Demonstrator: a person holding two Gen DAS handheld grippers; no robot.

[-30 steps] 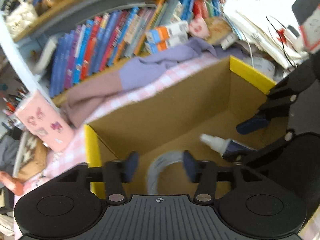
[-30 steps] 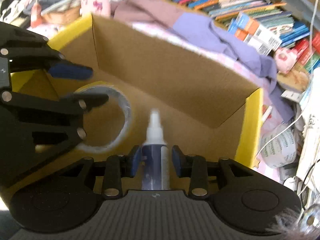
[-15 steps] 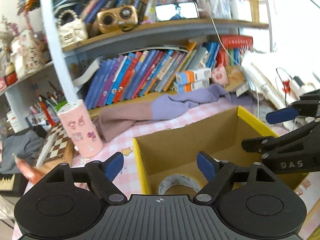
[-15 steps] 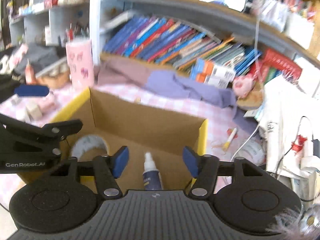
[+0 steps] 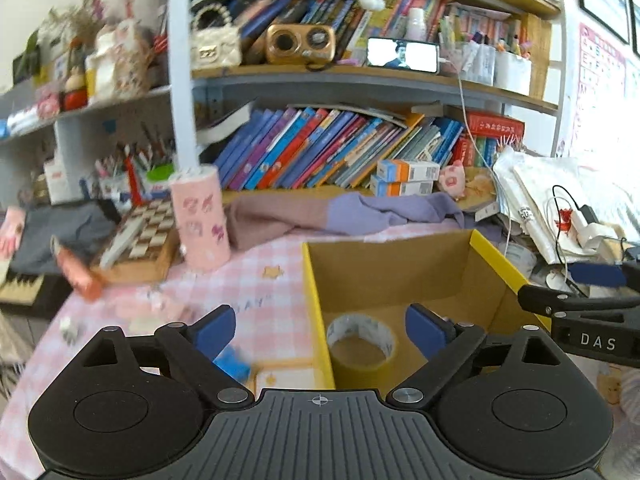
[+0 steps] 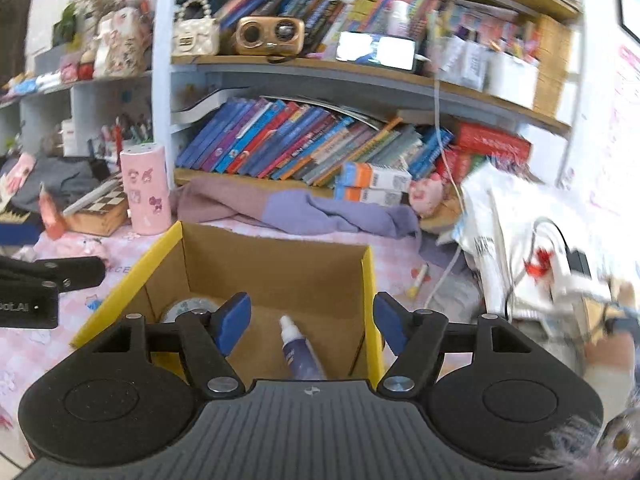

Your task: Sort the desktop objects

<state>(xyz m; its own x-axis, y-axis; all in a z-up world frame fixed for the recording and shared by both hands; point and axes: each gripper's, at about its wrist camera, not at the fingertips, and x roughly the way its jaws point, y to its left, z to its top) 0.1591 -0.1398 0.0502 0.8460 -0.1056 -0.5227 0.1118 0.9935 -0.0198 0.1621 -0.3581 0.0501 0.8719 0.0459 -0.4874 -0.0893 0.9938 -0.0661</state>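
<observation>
A cardboard box (image 5: 384,272) with yellow flaps stands on the pink checked desk; it also shows in the right wrist view (image 6: 280,276). A roll of tape (image 5: 362,338) lies on its floor at the left, also seen in the right wrist view (image 6: 188,307). A small blue spray bottle (image 6: 298,354) with a white cap lies in the box at the right. My left gripper (image 5: 320,330) is open and empty above the box's near left wall. My right gripper (image 6: 312,324) is open and empty above the box.
A pink sticker-covered cup (image 5: 200,220) and a chessboard box (image 5: 140,240) stand left of the box. A purple cloth (image 5: 340,216) lies behind it under a bookshelf (image 5: 320,152). A marker (image 6: 418,280), cables and papers (image 6: 520,232) lie at the right. A blue object (image 5: 234,362) sits by my left finger.
Both grippers have let go, opened wide and risen out of the box. The tape and the spray bottle now lie on the box floor.
</observation>
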